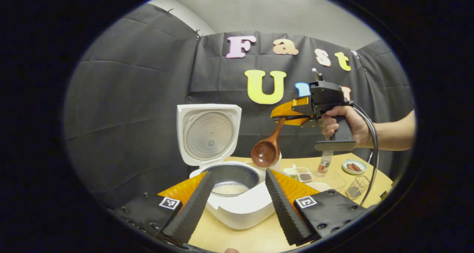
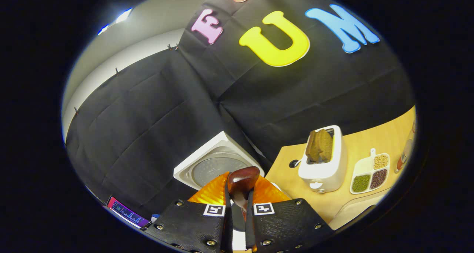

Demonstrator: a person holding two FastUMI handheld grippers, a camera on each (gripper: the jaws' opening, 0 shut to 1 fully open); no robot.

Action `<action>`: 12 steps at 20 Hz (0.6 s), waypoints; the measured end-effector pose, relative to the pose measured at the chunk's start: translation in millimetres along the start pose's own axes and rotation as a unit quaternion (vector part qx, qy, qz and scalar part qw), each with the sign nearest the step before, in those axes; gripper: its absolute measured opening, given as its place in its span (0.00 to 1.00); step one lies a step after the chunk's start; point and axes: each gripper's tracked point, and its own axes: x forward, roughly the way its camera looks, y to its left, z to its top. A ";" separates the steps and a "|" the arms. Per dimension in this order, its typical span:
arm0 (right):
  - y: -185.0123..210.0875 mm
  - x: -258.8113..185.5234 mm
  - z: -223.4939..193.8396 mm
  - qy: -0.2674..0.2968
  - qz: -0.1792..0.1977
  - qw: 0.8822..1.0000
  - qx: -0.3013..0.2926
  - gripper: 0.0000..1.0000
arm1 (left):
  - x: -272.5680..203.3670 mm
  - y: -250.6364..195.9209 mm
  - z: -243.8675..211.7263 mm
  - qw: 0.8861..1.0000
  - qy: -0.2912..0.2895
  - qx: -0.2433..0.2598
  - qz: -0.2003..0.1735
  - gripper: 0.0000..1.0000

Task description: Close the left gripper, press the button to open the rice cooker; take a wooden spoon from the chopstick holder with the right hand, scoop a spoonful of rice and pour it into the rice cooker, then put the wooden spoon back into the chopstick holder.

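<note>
Wooden spoon sits pinched by its handle in my right claw, bowl hanging above the open rice cooker. Light, stiff, probably slick; grip mid-handle. My left claw is spread, framing the cooker on the desk.

In the left gripper view, the rice cooker front is partly covered by the two near fingers of the left gripper, and its opening button cannot be made out. The wooden spoon handle disappears between the fingers of the right gripper, so its upper end is hidden. Behind the spoon bowl, a white container is mostly covered and cannot be identified. The person's forearm is cut off at the view's right edge. In the right gripper view, the spoon's handle runs down between the fingers and is hidden. A bottle is cut off at the right edge.
</note>
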 end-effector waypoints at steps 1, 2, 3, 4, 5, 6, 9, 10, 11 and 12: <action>-1.2 -8.4 5.7 -0.007 -0.007 1.000 0.005 0.14 | 1.4 -6.6 4.2 1.000 -0.001 0.004 -0.006 0.98; -3.8 -16.3 11.9 -0.013 -0.013 1.000 0.010 0.13 | 1.2 -15.2 7.9 1.000 -0.004 0.007 -0.014 0.97; -6.1 -22.0 17.0 -0.019 -0.019 1.000 0.014 0.13 | 2.9 -23.1 12.8 1.000 -0.007 0.011 -0.022 0.99; -8.9 -25.7 21.3 -0.024 -0.025 0.999 0.018 0.13 | 4.0 -32.6 15.9 0.999 -0.010 0.015 -0.029 0.99; -12.1 -30.4 27.5 -0.029 -0.032 0.999 0.022 0.13 | 7.0 -39.8 18.8 0.999 -0.011 0.019 -0.035 0.97; -13.2 -36.9 30.7 -0.034 -0.036 0.998 0.024 0.13 | 10.8 -47.3 23.3 0.999 -0.014 0.021 -0.041 0.97; -23.2 -58.5 42.6 -0.045 -0.054 0.997 0.029 0.13 | 17.7 -71.3 35.5 0.998 -0.020 0.025 -0.056 0.97; -28.1 -68.5 47.2 -0.048 -0.061 0.996 0.030 0.13 | 19.1 -79.4 38.3 0.998 -0.022 0.026 -0.061 0.97; -34.0 -80.9 51.4 -0.053 -0.067 0.996 0.033 0.14 | 19.8 -86.7 41.3 0.997 -0.024 0.026 -0.065 0.97; -40.4 -91.7 52.8 -0.057 -0.073 0.995 0.037 0.13 | 21.3 -93.3 44.9 0.997 -0.027 0.027 -0.068 0.96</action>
